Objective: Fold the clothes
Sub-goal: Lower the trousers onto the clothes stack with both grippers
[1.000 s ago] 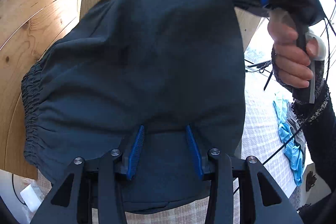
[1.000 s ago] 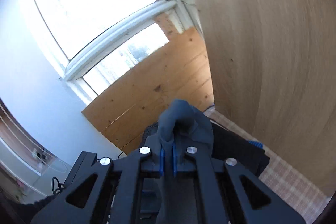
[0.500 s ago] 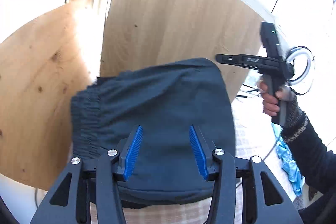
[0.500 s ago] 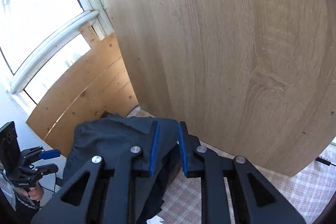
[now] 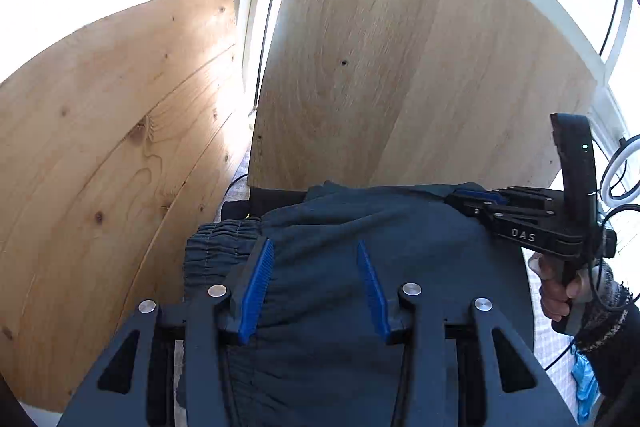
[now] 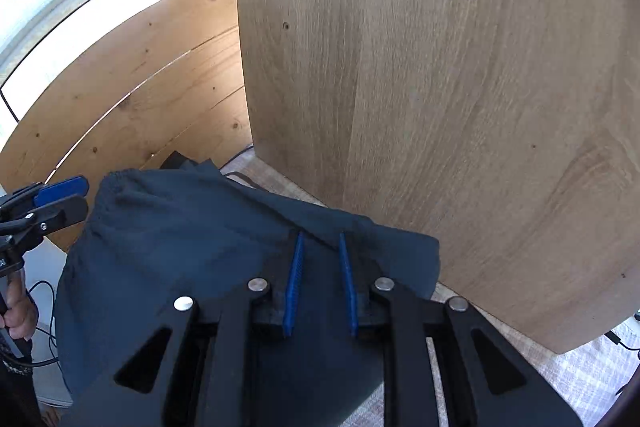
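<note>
A dark navy garment (image 5: 360,267) with an elastic waistband (image 5: 216,247) lies folded on the table in front of two wooden boards. It also shows in the right wrist view (image 6: 192,247). My left gripper (image 5: 316,247) is open, its blue pads spread just above the cloth near the waistband. My right gripper (image 6: 320,239) is open above the garment's far right corner, holding nothing. The right gripper also shows in the left wrist view (image 5: 468,197), at the garment's far edge. The left gripper shows at the left edge of the right wrist view (image 6: 68,197).
A large oak board (image 5: 420,67) and a pine board (image 5: 100,147) stand upright right behind the garment. The checked tablecloth (image 6: 580,375) shows at the right. Blue cloth (image 5: 582,379) lies at the table's right edge. Cables (image 6: 40,307) trail at the left.
My right gripper let go of the garment and opened. The garment dropped from hanging to lying folded on the table. Both grippers came down over it.
</note>
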Demonstrator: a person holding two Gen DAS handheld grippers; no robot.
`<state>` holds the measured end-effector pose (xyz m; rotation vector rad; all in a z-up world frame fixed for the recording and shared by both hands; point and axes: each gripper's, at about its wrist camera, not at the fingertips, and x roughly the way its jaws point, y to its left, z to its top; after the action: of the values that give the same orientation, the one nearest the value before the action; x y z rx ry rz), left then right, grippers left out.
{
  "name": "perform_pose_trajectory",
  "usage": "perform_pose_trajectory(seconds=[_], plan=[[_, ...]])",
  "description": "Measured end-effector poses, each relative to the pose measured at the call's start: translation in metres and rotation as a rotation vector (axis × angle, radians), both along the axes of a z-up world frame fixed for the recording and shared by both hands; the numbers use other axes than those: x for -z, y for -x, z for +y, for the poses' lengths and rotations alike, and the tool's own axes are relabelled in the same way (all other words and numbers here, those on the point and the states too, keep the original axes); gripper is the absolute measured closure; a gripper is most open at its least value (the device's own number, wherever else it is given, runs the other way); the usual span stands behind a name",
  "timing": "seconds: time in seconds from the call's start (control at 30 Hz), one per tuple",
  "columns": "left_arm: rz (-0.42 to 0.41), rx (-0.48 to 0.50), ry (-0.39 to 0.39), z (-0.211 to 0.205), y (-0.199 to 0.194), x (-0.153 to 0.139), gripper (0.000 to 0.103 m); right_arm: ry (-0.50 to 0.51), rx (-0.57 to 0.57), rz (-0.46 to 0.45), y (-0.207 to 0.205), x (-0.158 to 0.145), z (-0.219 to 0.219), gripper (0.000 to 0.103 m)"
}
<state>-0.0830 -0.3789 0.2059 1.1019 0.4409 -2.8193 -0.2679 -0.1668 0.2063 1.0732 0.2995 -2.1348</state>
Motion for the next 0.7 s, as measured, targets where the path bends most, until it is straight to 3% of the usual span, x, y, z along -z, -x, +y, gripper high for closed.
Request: perform_pose_trajectory(seconds=[0.1,0.2,0.3,0.4,0.5,0.6,0.7], plan=[[0.017,0.01,-0.016,0.02,-0.034,-0.004,0.057,0.098,0.003,0.027,-0.042,-0.025,0.026,0.084],[0.012,0.038,-0.01,0.043,-0.054,0.007,0.052,0.15,-0.042,0.008,-0.089,-0.031,0.039,0.07],[-0.083,0.036,0.018,0.054,-0.037,0.039,0.05,0.061,-0.095,0.035,-0.121,-0.009,0.029,0.07],[-0.169,0.006,-0.012,0.046,-0.022,0.068,0.051,-0.058,-0.106,0.052,-0.126,0.012,0.011,0.07],[-0.125,-0.028,-0.075,0.035,-0.04,0.052,0.053,-0.071,-0.089,0.084,-0.133,-0.005,0.015,0.07],[-0.056,-0.022,-0.017,0.032,-0.074,0.025,0.048,0.028,-0.065,0.095,-0.155,-0.036,0.047,0.07],[-0.054,-0.024,0.04,0.025,-0.092,0.016,0.046,0.088,-0.03,0.082,-0.177,-0.044,0.068,0.067]])
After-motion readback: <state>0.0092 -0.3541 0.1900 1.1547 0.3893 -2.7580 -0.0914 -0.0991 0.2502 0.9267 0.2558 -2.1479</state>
